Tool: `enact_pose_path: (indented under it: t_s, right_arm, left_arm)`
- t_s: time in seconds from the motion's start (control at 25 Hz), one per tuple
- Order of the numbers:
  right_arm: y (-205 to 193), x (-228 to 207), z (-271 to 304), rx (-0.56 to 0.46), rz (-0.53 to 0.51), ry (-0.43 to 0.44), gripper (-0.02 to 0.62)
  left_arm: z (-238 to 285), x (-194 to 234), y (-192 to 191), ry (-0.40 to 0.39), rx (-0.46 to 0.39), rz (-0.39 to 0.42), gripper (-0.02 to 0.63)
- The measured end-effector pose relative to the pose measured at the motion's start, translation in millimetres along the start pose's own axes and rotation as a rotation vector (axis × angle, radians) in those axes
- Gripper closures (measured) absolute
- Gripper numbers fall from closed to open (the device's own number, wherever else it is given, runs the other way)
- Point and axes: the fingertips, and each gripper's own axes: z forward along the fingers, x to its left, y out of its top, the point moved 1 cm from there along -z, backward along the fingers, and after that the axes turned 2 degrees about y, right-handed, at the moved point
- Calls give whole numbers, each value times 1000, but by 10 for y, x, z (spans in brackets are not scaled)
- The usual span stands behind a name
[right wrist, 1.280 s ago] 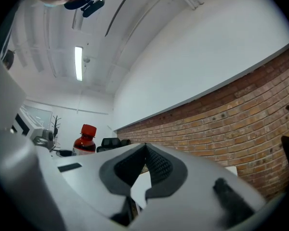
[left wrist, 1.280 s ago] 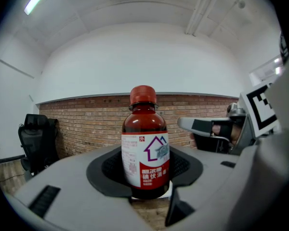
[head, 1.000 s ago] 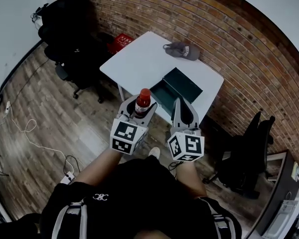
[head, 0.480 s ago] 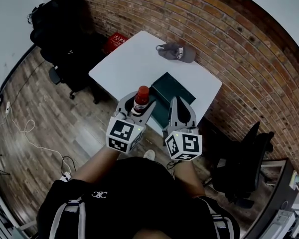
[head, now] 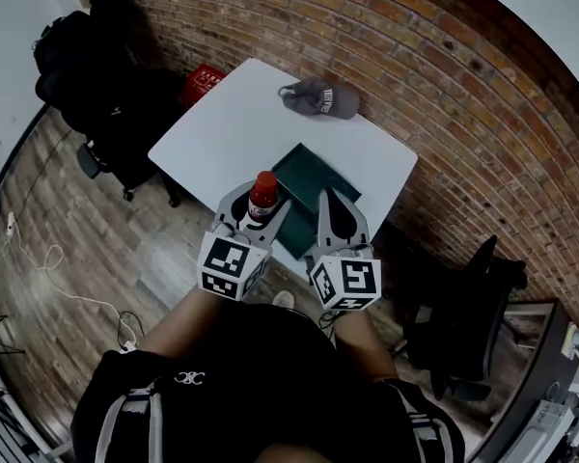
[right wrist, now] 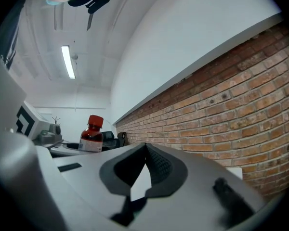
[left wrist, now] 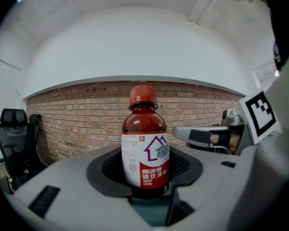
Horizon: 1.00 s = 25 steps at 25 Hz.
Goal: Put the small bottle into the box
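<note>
A small brown bottle (head: 261,195) with a red cap and a white and red label stands upright between the jaws of my left gripper (head: 256,206), which is shut on it. In the left gripper view the bottle (left wrist: 145,148) fills the middle, with the pads of the left gripper (left wrist: 145,179) pressed against its lower body. The dark green box (head: 304,167) lies open on the white table (head: 227,128), just ahead and right of the bottle. My right gripper (head: 334,204) hovers over the box's near edge; its jaws meet with nothing between them (right wrist: 145,146). The bottle (right wrist: 92,135) also shows at the left of the right gripper view.
A grey cap (head: 318,97) lies at the table's far side near the brick wall (head: 444,75). A red crate (head: 201,77) and black chairs (head: 96,75) stand left of the table on the floor. Another black chair (head: 468,302) is at the right.
The table and box have come nearer to both grippers. The bottle, still held, is now at the table's near edge beside the box. The right gripper now reaches over the box's near edge.
</note>
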Motion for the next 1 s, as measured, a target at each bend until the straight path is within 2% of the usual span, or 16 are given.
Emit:
enact_pose_path:
  t_s: [0.28,0.48,0.84,1.0]
  right_arm:
    - [-73,-31,150,21,-10,-30,566]
    - [-129,-37,273,20,-8,-104,566]
    - [-171,-42,437,20,-3,-301,566]
    - [-203,-42,433,25,12,-376,566]
  left_arm:
    - [122,201,-94,-29,0,39,397]
    - [243,407,-183,-104,13,148,397]
    - [543,658,-475,-322,81,365,397]
    - [626,614,-590,-461,104,465,397]
